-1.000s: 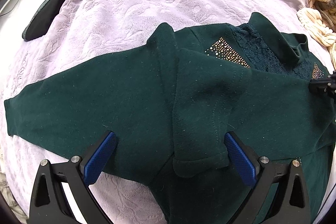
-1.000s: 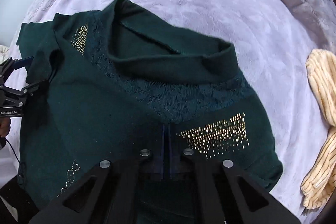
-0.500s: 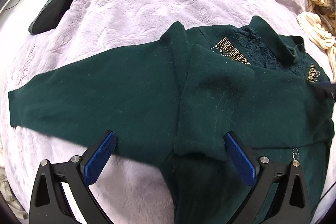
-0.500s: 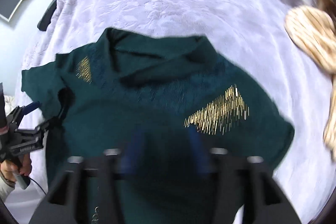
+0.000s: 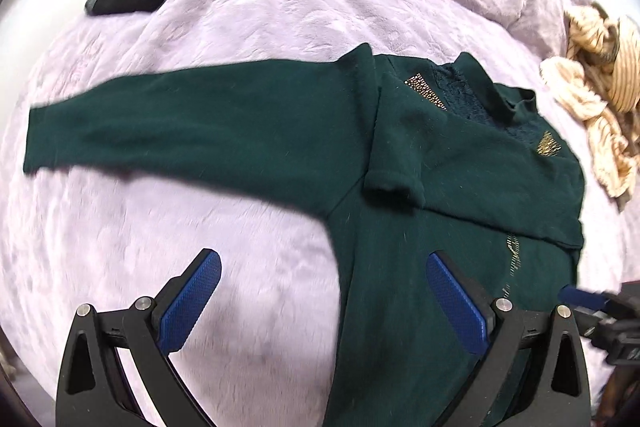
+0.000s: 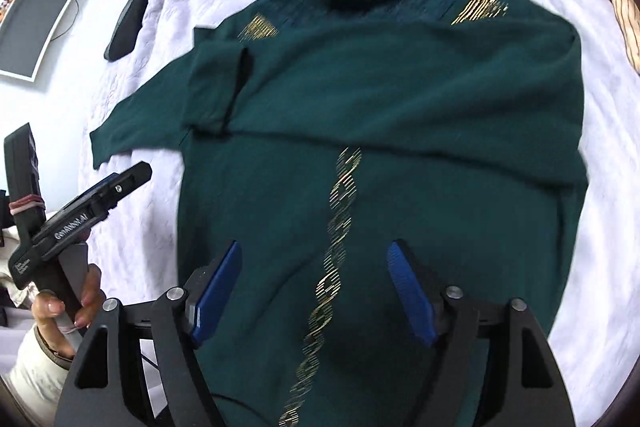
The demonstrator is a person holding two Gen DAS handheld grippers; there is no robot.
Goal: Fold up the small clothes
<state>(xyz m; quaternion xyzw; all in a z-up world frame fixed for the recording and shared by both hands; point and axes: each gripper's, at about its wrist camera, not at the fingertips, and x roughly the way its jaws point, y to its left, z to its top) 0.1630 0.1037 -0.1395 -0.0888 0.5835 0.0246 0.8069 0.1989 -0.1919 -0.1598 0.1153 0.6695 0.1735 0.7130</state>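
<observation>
Now one green sweater point(image 6: 400, 99) lies flat beneath two empty tongs: left point(image 5: 324, 301) wide, right point(image 6: 314, 293) opening.

Dark green sweater point(image 6: 400, 99) flat, face up; one sleeve folded across chest, other outstretched.

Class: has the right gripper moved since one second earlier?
Yes. The right gripper, jaws opening and empty, has drawn back from the green sweater's collar toward its hem.
</observation>
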